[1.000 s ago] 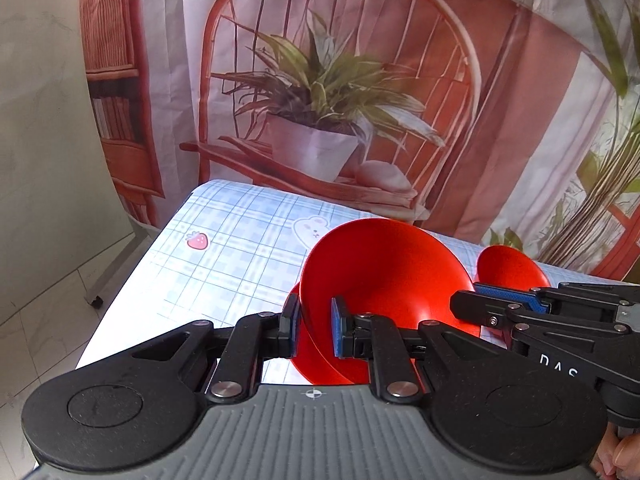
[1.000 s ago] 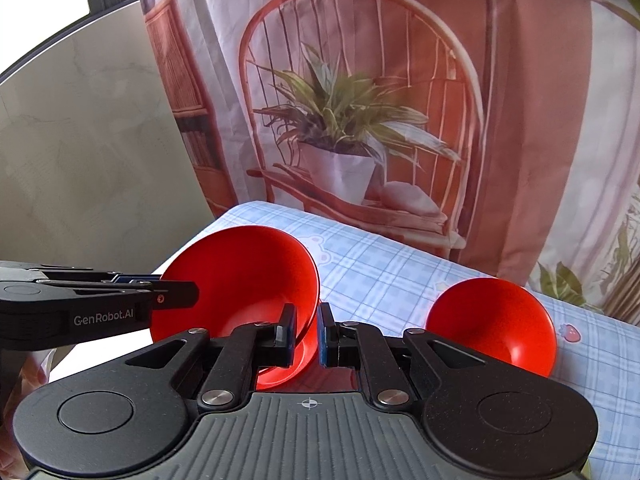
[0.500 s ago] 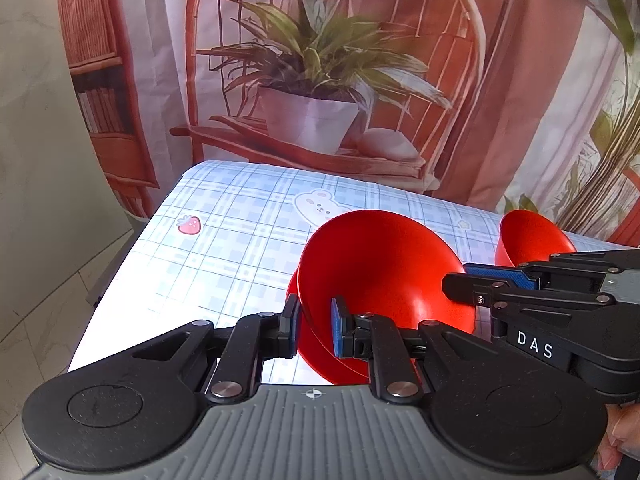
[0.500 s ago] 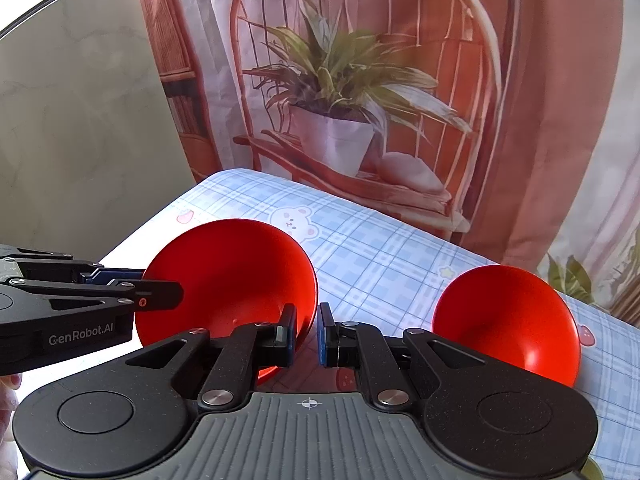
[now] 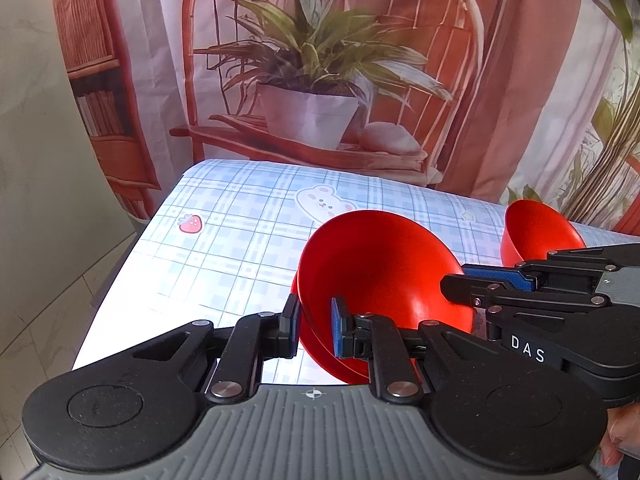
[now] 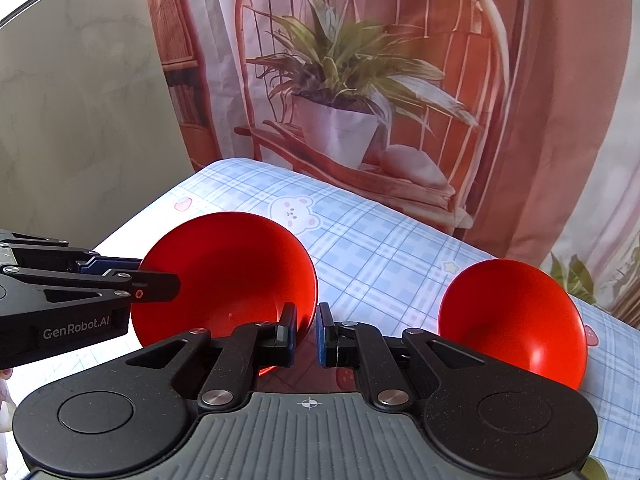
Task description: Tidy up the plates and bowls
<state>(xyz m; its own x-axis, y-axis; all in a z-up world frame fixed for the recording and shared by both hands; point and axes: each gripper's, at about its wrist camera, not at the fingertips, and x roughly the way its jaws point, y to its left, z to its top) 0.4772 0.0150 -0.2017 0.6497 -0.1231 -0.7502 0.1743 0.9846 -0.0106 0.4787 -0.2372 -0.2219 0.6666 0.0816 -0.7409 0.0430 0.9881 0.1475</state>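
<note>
Two hand-held grippers share one load. The left hand-held gripper (image 5: 314, 320) is clenched on the near rim of a red bowl (image 5: 380, 264). The right hand-held gripper (image 6: 306, 336) is nearly closed, and the bowl's right rim runs into the slit between its pads, so it appears to be pinching that edge.

Since a second ago the bowl and both grippers have sunk a little toward the worktop (image 5: 240, 248), and more of the checked cloth now shows past the rim. Neither grip has loosened. I read this as the bowl being set down on the left part of the worktop, with release not yet begun. Whether its base already touches the cloth is hidden.

A second bowl (image 6: 512, 320) stands well apart on the right, untouched.

Readable writing: "GenRobot.AI" (image 6: 76, 323) on the left tool's side and "DAS" (image 5: 528, 349) on the right one. The cloth carries a bear (image 5: 324, 204) and a strawberry (image 5: 190, 224), with no words.
</note>
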